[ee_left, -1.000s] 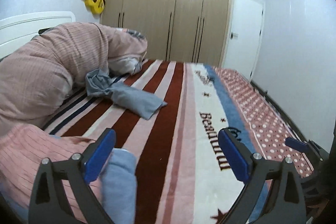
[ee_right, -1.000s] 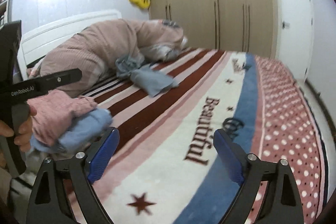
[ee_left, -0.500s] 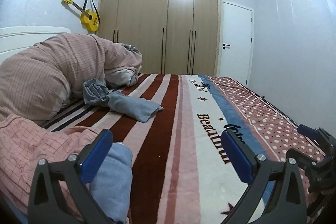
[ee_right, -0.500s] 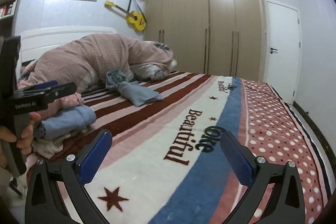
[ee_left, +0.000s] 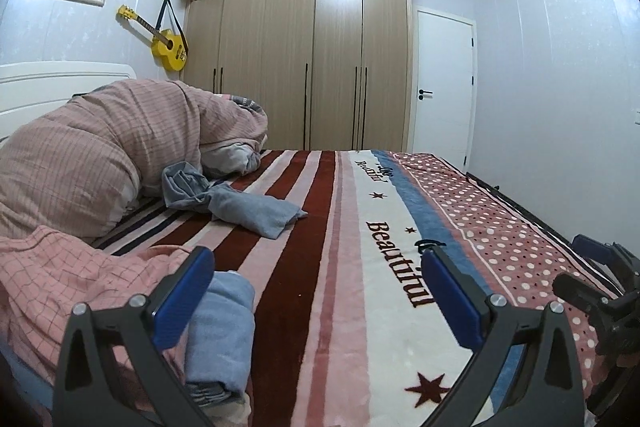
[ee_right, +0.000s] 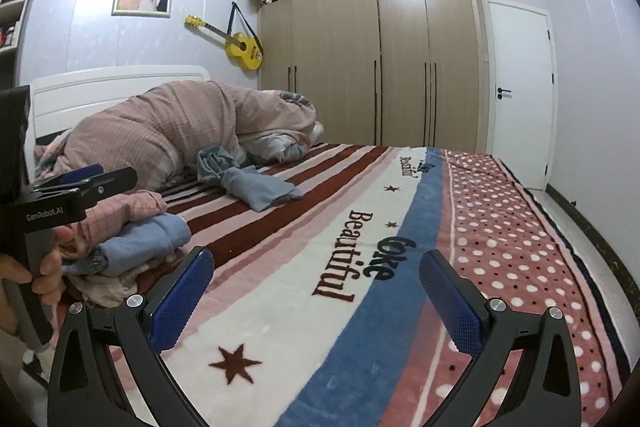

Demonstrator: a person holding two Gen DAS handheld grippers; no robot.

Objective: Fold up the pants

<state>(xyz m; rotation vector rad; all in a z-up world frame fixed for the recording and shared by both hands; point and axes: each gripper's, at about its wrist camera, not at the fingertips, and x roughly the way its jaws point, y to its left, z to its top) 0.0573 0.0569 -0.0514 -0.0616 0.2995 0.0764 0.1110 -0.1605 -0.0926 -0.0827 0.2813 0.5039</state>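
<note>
Right wrist: one crumpled blue pants [ee_right: 256, 187], one folded stack [ee_right: 140, 239]; two grippers, right gripper [ee_right: 316, 295] and left gripper [ee_left: 320, 291], spread wide, empty.

The left gripper [ee_left: 318, 291] hung wide open over the striped blanket [ee_left: 344, 267], gripping nothing. A folded blue garment [ee_left: 222, 331] lay just beside its left finger, and crumpled blue pants [ee_left: 236, 205] lay farther off near a pink quilt [ee_left: 120, 147].
</note>
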